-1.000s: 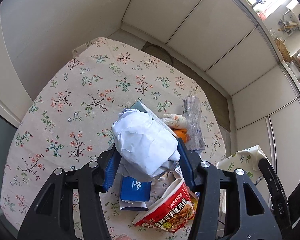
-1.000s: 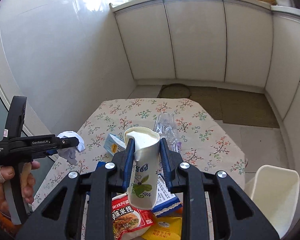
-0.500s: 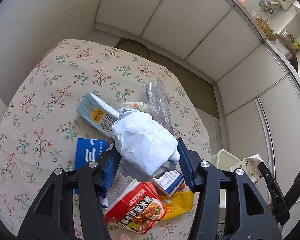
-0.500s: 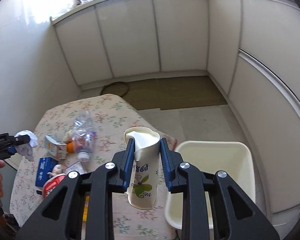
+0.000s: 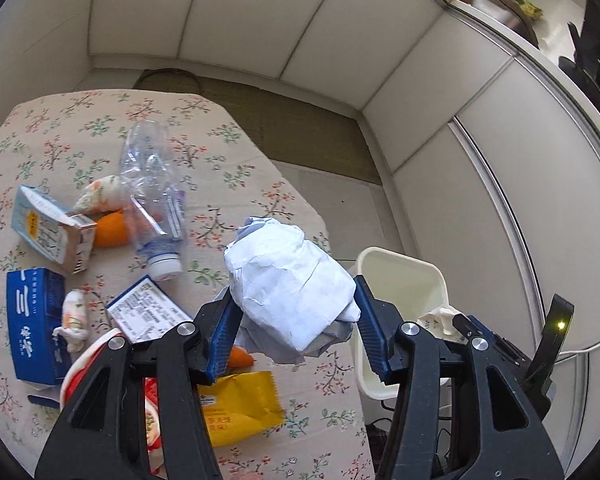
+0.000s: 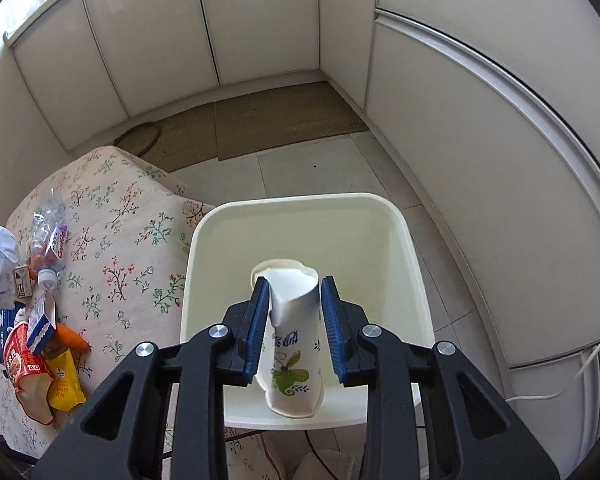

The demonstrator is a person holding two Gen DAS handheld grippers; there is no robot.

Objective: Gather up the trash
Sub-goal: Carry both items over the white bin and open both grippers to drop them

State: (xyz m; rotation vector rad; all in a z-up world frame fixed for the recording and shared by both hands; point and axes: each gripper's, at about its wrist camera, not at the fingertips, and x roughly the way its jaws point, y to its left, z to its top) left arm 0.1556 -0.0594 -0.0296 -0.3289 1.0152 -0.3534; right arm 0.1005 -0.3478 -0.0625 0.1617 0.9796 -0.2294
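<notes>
- 2 grippers were at work, 1 in each hand, and each had a piece of trash between its blue pads.
- On the left, the table point(image 5: 236, 136) had a flowery cloth with more trash on it: a blue box point(image 5: 34, 320), a small carton point(image 5: 46, 228), a clear plastic bottle point(image 5: 152, 196), a yellow packet point(image 5: 240, 404) and a red noodle cup point(image 6: 20, 356).
- An orange carrot point(image 6: 70, 337) lay near the table edge, just beside the yellow packet.
- The left gripper point(image 5: 294, 320) squeezed a crumpled white paper ball point(image 5: 288, 284) and held it up over the right edge of the table.
- The cream bin point(image 6: 300, 216) stood on the floor just beside the table, to its right.
- The right gripper point(image 6: 294, 326) was above the bin, and its jaws had just been opening.
- The paper cup point(image 6: 294, 344) with green and blue flowers was between those jaws, over the inside of the bin.
- The cup's left side touched the left pad, and a small gap showed at the right pad.
</notes>
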